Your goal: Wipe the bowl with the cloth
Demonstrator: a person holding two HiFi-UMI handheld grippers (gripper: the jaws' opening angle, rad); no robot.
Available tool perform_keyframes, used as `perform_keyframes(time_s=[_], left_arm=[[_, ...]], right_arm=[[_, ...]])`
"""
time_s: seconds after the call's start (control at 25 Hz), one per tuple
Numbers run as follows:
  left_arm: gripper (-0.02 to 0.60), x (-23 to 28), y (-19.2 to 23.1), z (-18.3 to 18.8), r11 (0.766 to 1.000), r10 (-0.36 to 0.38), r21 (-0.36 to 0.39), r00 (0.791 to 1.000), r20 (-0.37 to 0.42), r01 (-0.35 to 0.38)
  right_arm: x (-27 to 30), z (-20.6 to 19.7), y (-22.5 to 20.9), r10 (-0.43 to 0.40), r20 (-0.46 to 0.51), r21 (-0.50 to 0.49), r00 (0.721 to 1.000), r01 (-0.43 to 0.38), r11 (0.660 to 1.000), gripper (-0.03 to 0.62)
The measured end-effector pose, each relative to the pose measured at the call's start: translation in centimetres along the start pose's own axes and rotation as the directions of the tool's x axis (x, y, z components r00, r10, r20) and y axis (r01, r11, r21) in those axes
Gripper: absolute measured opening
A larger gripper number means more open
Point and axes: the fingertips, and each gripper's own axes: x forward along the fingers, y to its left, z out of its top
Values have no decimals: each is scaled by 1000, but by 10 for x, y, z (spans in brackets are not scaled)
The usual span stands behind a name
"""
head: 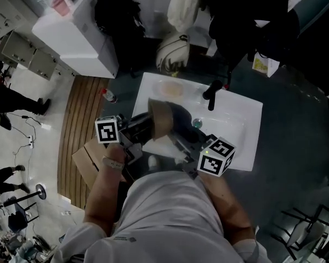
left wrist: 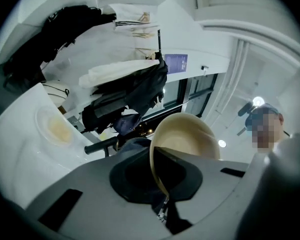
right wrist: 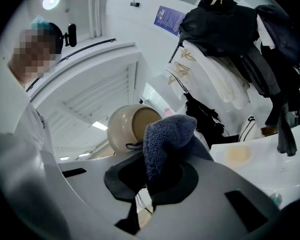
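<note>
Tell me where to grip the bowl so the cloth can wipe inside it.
Grip the bowl by its thin rim, edge-on, one jaw inside the wall and one outside. The left gripper pinches it just so, tipped on its side, leaving the open hollow free for the cloth in the right gripper.
</note>
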Motion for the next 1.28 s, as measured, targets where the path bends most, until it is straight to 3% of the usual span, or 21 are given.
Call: perform_keyframes(time_s=[0.2, 0.4, 0.64, 0.76, 0.84, 1.0, 1.16, 1.28], left_arm=[[18, -5, 21, 1, 998, 47, -41, 999, 12, -47], [18, 1, 36, -9, 993, 99, -54, 995, -23, -100], [18, 10, 31, -4, 989, 148, 22, 989, 9, -149], [18, 19, 26, -1, 974, 201, 106, 980, 17, -201], [18, 25, 27, -1, 947, 263, 191, 965, 9, -259], [18, 35, 29, -2, 860, 368, 375, 930, 14, -346], [18, 47, 25, -3, 766, 412, 526, 910, 38, -369], [18, 57, 20, -8, 709, 419, 609, 907, 40, -355]], right_arm=[[-9, 2, 10, 14, 20, 7, 1000, -15, 1000, 35], [-29, 28, 14, -1, 136, 16, 991, -1, 1000, 35], [-61, 69, 4, -111, 282, -83, 953, 140, 987, 35], [-78, 78, -6, -183, 335, -114, 924, 232, 966, 35], [-90, 81, -14, -233, 364, -125, 902, 295, 947, 35], [-113, 79, -29, -326, 405, -126, 855, 405, 906, 35], [-134, 71, -44, -406, 429, -114, 807, 495, 862, 35], [-146, 64, -52, -466, 435, -148, 770, 572, 807, 36]])
